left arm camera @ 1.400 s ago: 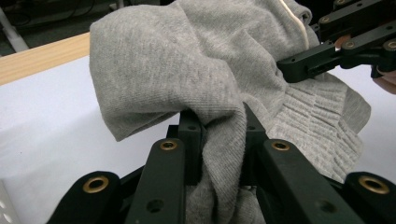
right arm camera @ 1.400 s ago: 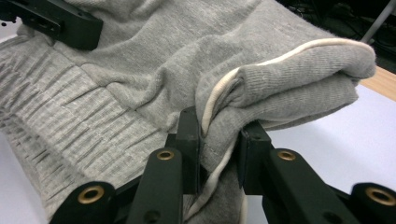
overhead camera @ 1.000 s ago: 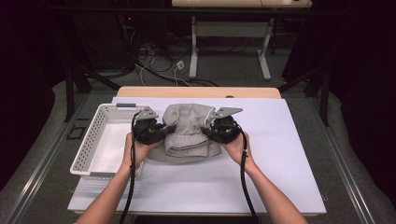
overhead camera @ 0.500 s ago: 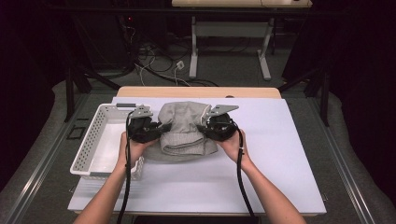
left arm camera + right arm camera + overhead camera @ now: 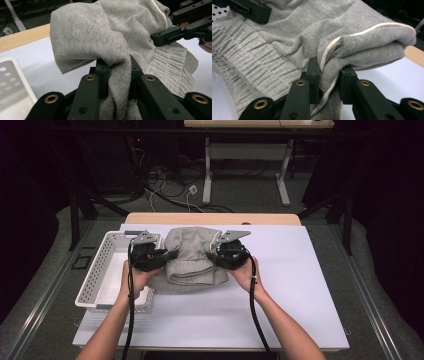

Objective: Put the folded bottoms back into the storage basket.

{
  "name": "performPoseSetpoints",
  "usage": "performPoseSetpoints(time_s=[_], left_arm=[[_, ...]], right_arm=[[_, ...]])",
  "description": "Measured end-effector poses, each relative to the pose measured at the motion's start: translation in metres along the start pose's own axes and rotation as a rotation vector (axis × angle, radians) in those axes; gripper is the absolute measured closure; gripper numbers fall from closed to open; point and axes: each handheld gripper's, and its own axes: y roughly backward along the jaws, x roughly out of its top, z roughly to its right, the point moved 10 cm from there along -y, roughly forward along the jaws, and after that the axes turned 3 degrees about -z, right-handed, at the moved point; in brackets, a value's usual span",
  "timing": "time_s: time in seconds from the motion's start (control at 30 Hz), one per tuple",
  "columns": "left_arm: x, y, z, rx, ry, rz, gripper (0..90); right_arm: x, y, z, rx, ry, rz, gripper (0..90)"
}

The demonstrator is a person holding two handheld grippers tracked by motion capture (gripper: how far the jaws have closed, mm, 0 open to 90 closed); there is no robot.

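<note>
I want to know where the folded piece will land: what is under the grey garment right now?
The grey garment lies on the white table sheet, its left edge beside the white basket. Whatever lies beneath its folds is covered.

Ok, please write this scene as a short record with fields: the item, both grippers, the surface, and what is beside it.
item: grey sweater, folded
left gripper: jaws shut on the sweater's left side
right gripper: jaws shut on its right side
surface: white mat on a table
beside it: white perforated basket, left of the sweater
</note>
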Motion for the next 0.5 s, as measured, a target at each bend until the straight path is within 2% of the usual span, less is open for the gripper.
performPoseSetpoints(time_s=[0.27, 0.5], left_arm=[[-0.001, 0.007, -0.006, 0.012, 0.009, 0.008, 77.4], [0.001, 0.014, -0.010, 0.001, 0.022, 0.018, 77.4]], right_arm=[[0.008, -0.004, -0.004, 0.004, 0.018, 0.001, 73.8], [0.014, -0.004, -0.008, 0.015, 0.020, 0.003, 73.9]])
